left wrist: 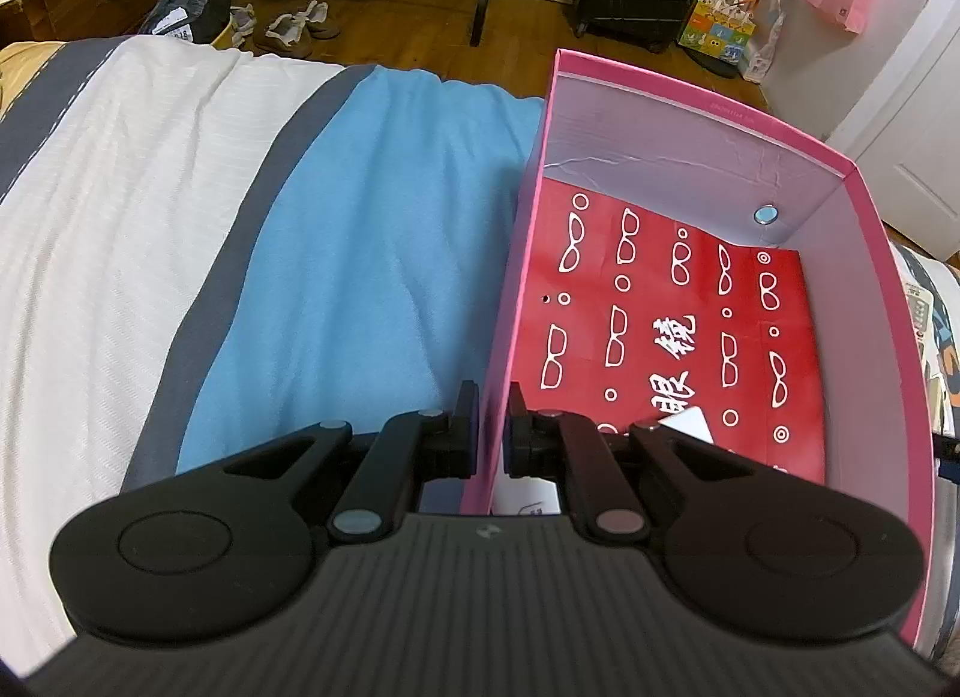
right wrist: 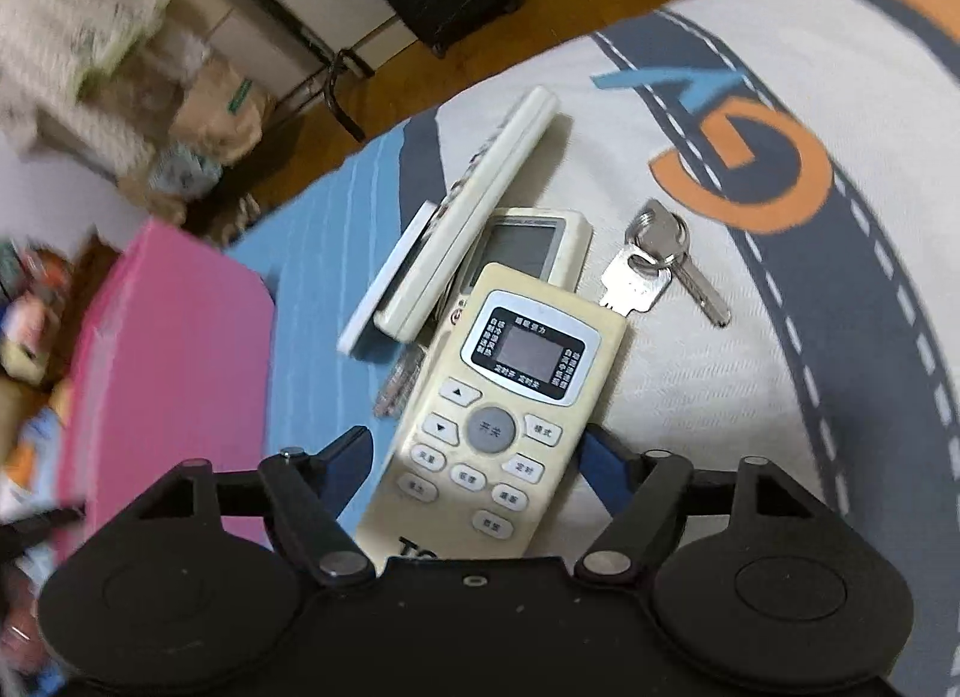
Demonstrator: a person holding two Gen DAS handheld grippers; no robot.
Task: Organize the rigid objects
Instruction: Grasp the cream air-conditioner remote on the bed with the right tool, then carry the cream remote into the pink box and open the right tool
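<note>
The right tongs [right wrist: 480, 451] straddle, spread, a stiff, light, slippery remote [right wrist: 510, 397], best pinched across its long sides; left tongs [left wrist: 493, 427] pinch the box wall [left wrist: 510, 301].

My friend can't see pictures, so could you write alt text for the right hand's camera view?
An open right gripper straddles a cream remote control lying on a bed cover, jaws clear of its sides. Beyond it lie two more remotes, a flat white card and keys; a pink box stands at left.
</note>
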